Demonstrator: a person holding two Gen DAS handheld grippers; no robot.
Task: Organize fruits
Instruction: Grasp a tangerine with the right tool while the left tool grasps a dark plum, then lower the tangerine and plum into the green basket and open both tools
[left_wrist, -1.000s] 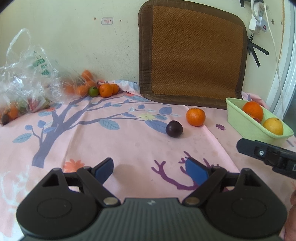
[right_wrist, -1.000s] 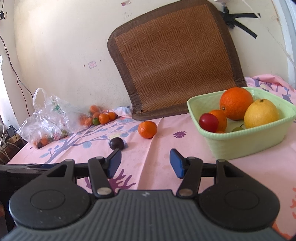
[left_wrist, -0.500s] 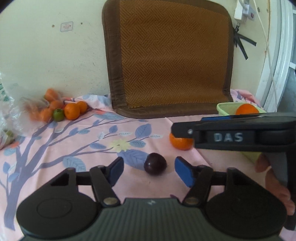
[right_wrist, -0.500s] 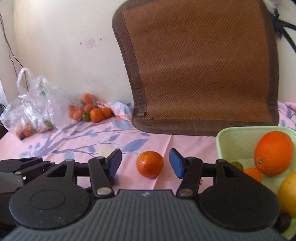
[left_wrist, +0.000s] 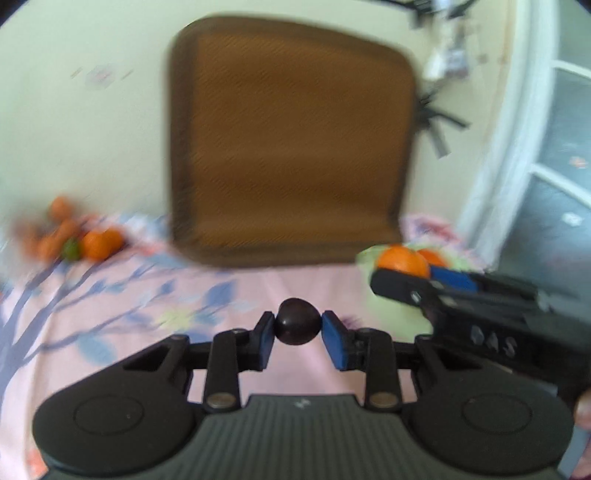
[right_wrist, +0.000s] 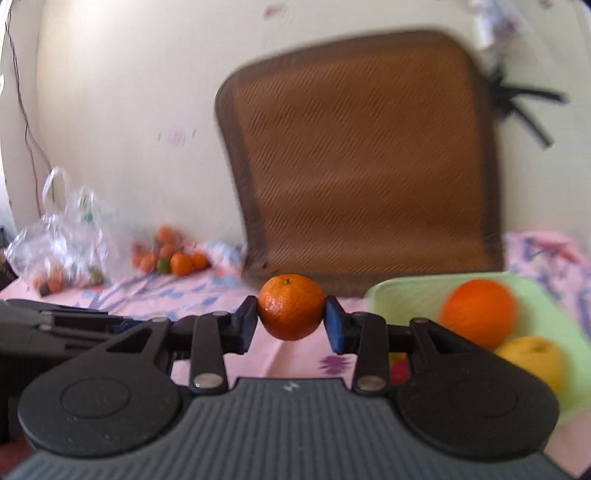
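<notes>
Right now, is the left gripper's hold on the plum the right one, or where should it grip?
Judging by this view, yes. The left gripper pinches the dark plum across its widest middle, coming in level from the front. The plum is round and smooth, so off-centre pads would likely squeeze it out.

Dark plum (left_wrist: 297, 327) and small orange (right_wrist: 290, 307) — each pinched between jaws

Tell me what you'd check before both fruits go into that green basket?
1. Left gripper shut on the dark plum: ok.
2. Right gripper shut on the small orange: ok.
3. Both fruits lifted off the cloth: cannot tell.
4. Free room in the green basket, beside its large orange and yellow fruit: ok.
5. The two grippers apart from each other: ok.
</notes>
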